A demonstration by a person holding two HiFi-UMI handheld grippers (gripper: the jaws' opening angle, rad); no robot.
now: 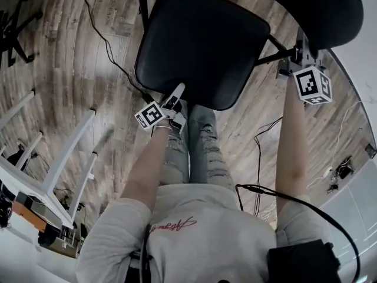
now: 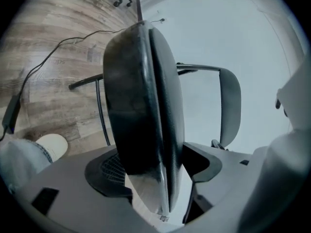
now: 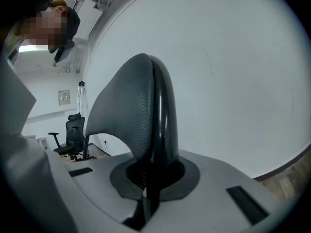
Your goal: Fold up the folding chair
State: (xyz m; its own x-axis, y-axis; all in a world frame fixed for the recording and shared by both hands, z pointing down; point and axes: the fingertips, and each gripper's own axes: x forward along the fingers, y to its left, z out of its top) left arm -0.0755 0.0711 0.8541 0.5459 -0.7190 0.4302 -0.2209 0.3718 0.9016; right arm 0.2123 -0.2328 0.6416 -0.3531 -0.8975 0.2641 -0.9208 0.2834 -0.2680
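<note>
The black folding chair stands open in front of me on the wood floor, its padded seat (image 1: 200,40) in the head view's middle and its backrest (image 1: 318,5) at top right. My left gripper (image 1: 175,99) is at the seat's near edge. In the left gripper view the seat (image 2: 141,96) runs edge-on between the jaws of the left gripper (image 2: 160,164), which is shut on it. My right gripper (image 1: 297,55) is up at the backrest's side. In the right gripper view the backrest's edge (image 3: 131,115) is clamped by the right gripper (image 3: 153,171).
A white rack (image 1: 53,164) stands at the left. Black cables (image 1: 100,34) trail over the floor beside the chair, more of them (image 1: 259,140) at the right. A white wall (image 3: 233,81) rises behind the chair. An office chair (image 3: 73,135) stands far off.
</note>
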